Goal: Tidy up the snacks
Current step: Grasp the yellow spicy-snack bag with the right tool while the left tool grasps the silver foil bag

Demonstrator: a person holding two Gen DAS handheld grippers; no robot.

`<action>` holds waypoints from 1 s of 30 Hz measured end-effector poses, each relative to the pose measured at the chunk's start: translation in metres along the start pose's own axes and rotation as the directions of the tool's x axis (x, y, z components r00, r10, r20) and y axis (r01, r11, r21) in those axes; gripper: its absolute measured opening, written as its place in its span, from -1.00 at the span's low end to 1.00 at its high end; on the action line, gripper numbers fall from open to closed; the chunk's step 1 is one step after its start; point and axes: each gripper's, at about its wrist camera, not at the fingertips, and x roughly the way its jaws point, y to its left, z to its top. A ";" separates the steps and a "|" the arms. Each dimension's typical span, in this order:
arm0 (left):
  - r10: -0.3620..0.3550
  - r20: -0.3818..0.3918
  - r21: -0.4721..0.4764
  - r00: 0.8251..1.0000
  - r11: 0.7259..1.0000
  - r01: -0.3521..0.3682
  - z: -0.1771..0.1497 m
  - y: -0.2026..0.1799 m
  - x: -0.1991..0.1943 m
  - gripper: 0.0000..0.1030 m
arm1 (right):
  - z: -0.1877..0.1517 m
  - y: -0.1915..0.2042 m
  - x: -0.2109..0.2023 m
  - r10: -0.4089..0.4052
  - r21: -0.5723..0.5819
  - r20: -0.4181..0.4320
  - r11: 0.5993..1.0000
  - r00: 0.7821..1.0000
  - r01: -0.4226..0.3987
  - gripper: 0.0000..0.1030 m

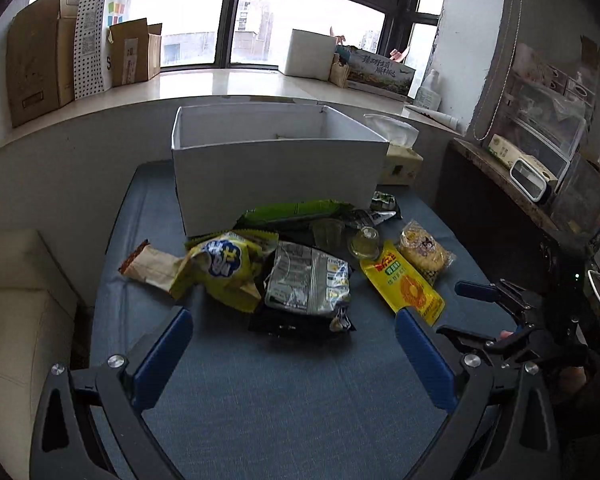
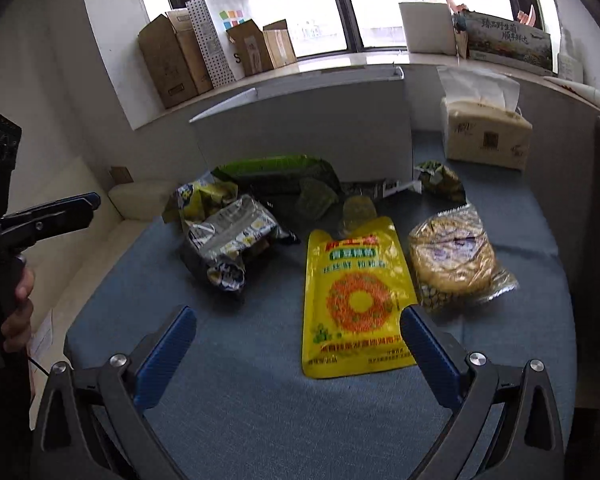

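Note:
A pile of snacks lies on the blue table in front of a white open box [image 1: 276, 184], which also shows in the right wrist view [image 2: 304, 136]. There is a yellow pouch [image 2: 356, 296] [image 1: 404, 284], a clear bag of yellow snacks [image 2: 456, 260] [image 1: 424, 254], a silver-black packet [image 1: 308, 280] [image 2: 228, 240], a yellow-blue bag [image 1: 224, 268], a brown packet [image 1: 150, 266] and a green packet [image 1: 296, 210] [image 2: 276, 172]. My left gripper [image 1: 294, 344] is open and empty, short of the silver-black packet. My right gripper [image 2: 298, 344] is open and empty, with the yellow pouch's near end between its fingers.
A tissue box [image 2: 484, 136] stands right of the white box. Small clear cups [image 1: 346, 236] lie among the snacks. Cardboard boxes [image 1: 40, 68] and a paper bag line the windowsill. A cluttered shelf [image 1: 540, 152] is at the right; a cream seat [image 1: 16, 320] at the left.

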 end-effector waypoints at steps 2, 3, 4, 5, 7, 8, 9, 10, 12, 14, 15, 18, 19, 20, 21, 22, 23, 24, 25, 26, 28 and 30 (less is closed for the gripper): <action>-0.010 -0.007 -0.004 1.000 1.000 0.010 -0.010 -0.002 -0.003 1.00 | -0.004 -0.003 0.009 -0.004 0.007 -0.029 1.000 1.000 0.004 1.00; -0.018 -0.007 -0.014 1.000 1.000 0.018 -0.014 -0.002 -0.005 1.00 | -0.005 -0.003 0.012 -0.008 0.008 -0.034 1.000 0.999 0.009 1.00; -0.033 -0.012 -0.025 0.999 0.999 0.032 -0.017 -0.001 -0.006 1.00 | -0.005 -0.004 0.016 -0.003 0.007 -0.041 1.000 0.999 0.004 1.00; -0.046 -0.018 -0.031 0.999 0.999 0.045 -0.019 -0.002 -0.006 1.00 | -0.005 -0.004 0.020 -0.003 -0.001 -0.051 1.000 0.999 0.003 1.00; -0.042 -0.020 -0.039 0.999 0.998 0.042 -0.022 -0.001 -0.007 1.00 | -0.002 -0.005 0.030 -0.032 -0.019 -0.068 0.999 0.997 0.031 1.00; -0.044 -0.023 -0.040 0.999 0.998 0.043 -0.024 -0.001 -0.006 1.00 | 0.001 -0.007 0.034 -0.038 -0.022 -0.075 0.999 0.996 0.036 1.00; -0.050 -0.030 -0.038 0.998 0.998 0.049 -0.025 -0.002 -0.005 1.00 | 0.004 -0.010 0.038 -0.041 -0.021 -0.082 0.999 0.996 0.039 1.00; -0.049 -0.034 -0.038 0.998 0.998 0.048 -0.027 -0.002 -0.004 1.00 | 0.006 -0.012 0.043 -0.039 -0.018 -0.089 0.999 0.995 0.038 1.00; -0.047 -0.038 -0.037 0.998 0.998 0.045 -0.029 -0.002 -0.003 1.00 | 0.012 -0.017 0.053 -0.051 -0.014 -0.114 0.999 0.992 0.050 1.00; -0.047 -0.046 -0.042 0.998 0.998 0.045 -0.031 -0.001 -0.001 1.00 | 0.016 -0.023 0.060 -0.065 -0.013 -0.124 0.998 0.990 0.064 1.00; -0.051 -0.045 -0.043 0.998 0.998 0.049 -0.031 0.000 -0.001 1.00 | 0.018 -0.026 0.063 -0.070 -0.009 -0.130 0.998 0.989 0.069 1.00; -0.050 -0.049 -0.044 0.998 0.998 0.048 -0.032 -0.001 0.001 1.00 | 0.023 -0.031 0.068 -0.063 -0.012 -0.137 0.998 0.989 0.062 1.00; -0.047 -0.050 -0.041 0.998 0.998 0.045 -0.032 -0.002 0.001 1.00 | 0.025 -0.033 0.071 -0.065 -0.015 -0.148 0.998 0.987 0.064 1.00; -0.049 -0.052 -0.038 0.997 0.998 0.047 -0.032 -0.003 0.002 1.00 | 0.027 -0.035 0.073 -0.065 -0.019 -0.143 0.998 0.988 0.063 1.00; -0.052 -0.054 -0.036 0.997 0.998 0.050 -0.032 -0.004 0.003 1.00 | 0.029 -0.038 0.074 -0.061 -0.019 -0.139 0.998 0.988 0.059 1.00; -0.054 -0.055 -0.032 0.997 0.998 0.053 -0.032 -0.006 0.004 1.00 | 0.030 -0.040 0.075 -0.056 -0.017 -0.136 0.998 0.989 0.055 1.00; -0.055 -0.056 -0.025 0.997 0.998 0.054 -0.033 -0.007 0.004 1.00 | 0.031 -0.041 0.076 -0.053 -0.015 -0.133 0.999 0.990 0.052 1.00; -0.052 -0.057 -0.019 0.997 0.999 0.051 -0.033 -0.009 0.005 1.00 | 0.033 -0.040 0.077 -0.054 -0.018 -0.133 0.998 0.990 0.052 1.00; -0.048 -0.060 -0.014 0.997 0.999 0.048 -0.033 -0.010 0.006 1.00 | 0.032 -0.039 0.077 -0.062 -0.029 -0.133 0.998 0.989 0.059 1.00; -0.047 -0.063 -0.012 0.997 0.999 0.047 -0.033 -0.011 0.007 1.00 | 0.030 -0.037 0.078 -0.075 -0.049 -0.134 0.996 0.988 0.069 1.00; -0.049 -0.068 -0.013 0.996 0.999 0.049 -0.033 -0.011 0.009 1.00 | 0.028 -0.026 0.081 -0.131 -0.105 -0.153 0.988 0.980 0.116 1.00; -0.049 -0.071 -0.013 0.996 0.999 0.048 -0.034 -0.011 0.010 1.00 | 0.024 -0.014 0.084 -0.209 -0.174 -0.164 0.968 0.964 0.180 0.95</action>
